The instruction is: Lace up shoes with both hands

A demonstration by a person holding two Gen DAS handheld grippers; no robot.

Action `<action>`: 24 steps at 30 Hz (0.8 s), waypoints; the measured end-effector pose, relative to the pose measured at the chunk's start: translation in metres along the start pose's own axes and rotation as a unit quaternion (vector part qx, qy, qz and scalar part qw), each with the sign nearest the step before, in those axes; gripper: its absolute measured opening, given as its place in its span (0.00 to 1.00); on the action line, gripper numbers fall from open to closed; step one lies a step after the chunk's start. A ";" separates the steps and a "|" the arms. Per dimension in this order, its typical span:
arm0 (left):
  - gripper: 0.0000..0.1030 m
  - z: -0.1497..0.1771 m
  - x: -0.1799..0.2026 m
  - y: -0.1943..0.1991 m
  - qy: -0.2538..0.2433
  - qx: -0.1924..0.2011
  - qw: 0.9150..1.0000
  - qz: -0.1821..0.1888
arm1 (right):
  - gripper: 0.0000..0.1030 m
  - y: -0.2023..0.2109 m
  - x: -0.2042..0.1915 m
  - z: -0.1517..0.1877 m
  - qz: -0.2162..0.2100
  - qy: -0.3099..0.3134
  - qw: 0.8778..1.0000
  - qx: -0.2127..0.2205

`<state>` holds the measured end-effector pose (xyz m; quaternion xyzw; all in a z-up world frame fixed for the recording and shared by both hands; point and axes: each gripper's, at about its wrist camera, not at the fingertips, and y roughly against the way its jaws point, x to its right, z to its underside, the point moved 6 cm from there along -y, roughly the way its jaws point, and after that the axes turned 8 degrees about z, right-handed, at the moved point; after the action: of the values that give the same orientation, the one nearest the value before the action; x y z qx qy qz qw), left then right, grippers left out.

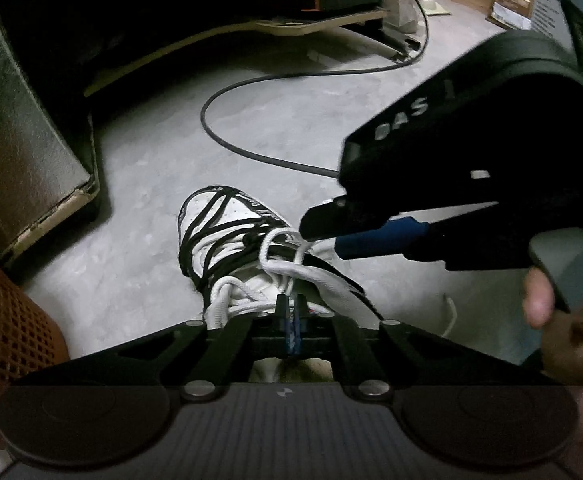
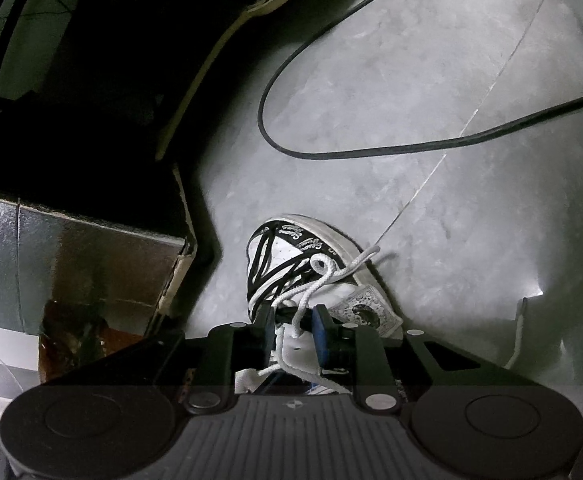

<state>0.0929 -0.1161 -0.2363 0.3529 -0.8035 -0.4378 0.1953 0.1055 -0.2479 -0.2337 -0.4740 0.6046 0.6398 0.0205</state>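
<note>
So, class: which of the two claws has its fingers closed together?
The left claw: its fingers meet, pinching the white lace. The right claw stands apart, lace running loose between.

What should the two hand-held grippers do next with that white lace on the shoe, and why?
Probably close the right hand-held gripper on the white lace that runs between its open jaws. The left hand-held gripper already looks pinched shut on a strand above the white-and-black shoe, and a loose loop sits by the right one's fingers, so gripping would let both pull it snug.
</note>
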 end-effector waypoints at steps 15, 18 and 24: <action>0.16 -0.005 0.007 0.002 -0.063 -0.021 0.998 -0.025 | 0.25 0.003 0.017 0.000 -0.006 -0.078 0.997 0.006; 0.18 -0.006 0.008 0.001 -0.073 -0.027 0.997 -0.029 | 0.25 0.002 0.023 0.002 -0.010 -0.108 0.994 0.003; 0.19 -0.003 0.010 -0.008 -0.076 -0.048 0.995 -0.035 | 0.25 0.011 0.007 0.002 -0.026 -0.081 0.996 0.006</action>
<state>0.0915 -0.1280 -0.2412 0.3362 -0.7814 -0.5081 0.1348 0.0936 -0.2531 -0.2298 -0.4364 0.5924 0.6713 0.0889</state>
